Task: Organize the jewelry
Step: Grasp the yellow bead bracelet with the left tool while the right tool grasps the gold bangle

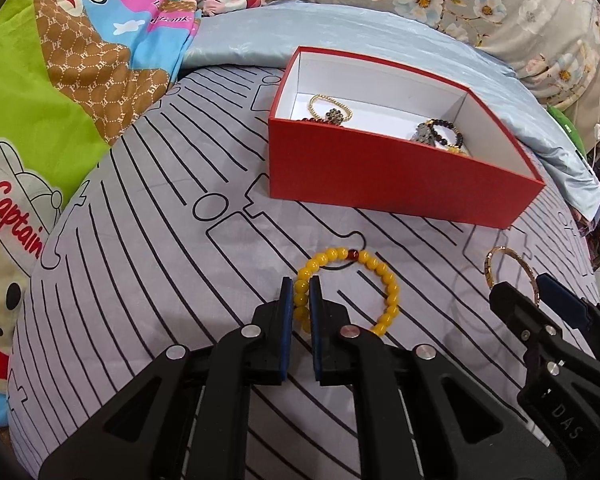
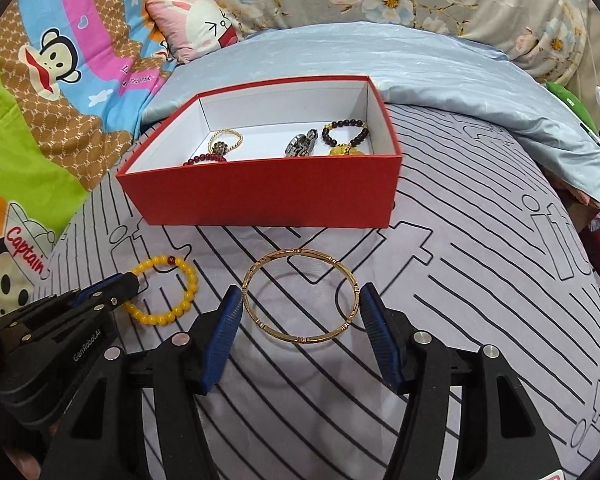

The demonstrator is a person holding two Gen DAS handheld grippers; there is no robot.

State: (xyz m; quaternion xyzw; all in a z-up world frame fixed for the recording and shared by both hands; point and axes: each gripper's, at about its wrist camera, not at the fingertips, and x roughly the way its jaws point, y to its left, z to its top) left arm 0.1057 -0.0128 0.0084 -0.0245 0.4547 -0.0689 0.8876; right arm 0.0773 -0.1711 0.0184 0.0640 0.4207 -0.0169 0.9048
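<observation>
**Clerk:** Yellow bead bracelet (image 1: 350, 292), one dark red bead in the string: pinched at its left arc between the blue pads of our left gripper (image 1: 301, 300), jaws nearly closed on the beads. It lies on the striped grey bedsheet (image 1: 160, 240), in front of the red box (image 2: 260, 196).

**Checker:** And the gold bangle (image 2: 300, 296)?

**Clerk:** Spanned by our right gripper (image 2: 300, 302), jaws wide, a pad against each side of the ring; we judge it gripped across its width (whether it has left the sheet, we cannot tell). Also in front of the box's near wall.

**Checker:** Step in hand?

**Clerk:** Pick-up of the last two loose pieces, as we judge it. Already boxed: a gold bead bracelet (image 2: 226, 136), a dark bead bracelet (image 2: 346, 132), others partly hidden. Next move calls for lifting both clear of the near wall, then releasing over the white floor.

**Checker:** Lettering?

**Clerk:** "GenRobot.AI" on the left gripper's arm, "DAS" on the right's, "Captain" on the cartoon quilt (image 1: 16, 216) at the bed's left edge.
</observation>
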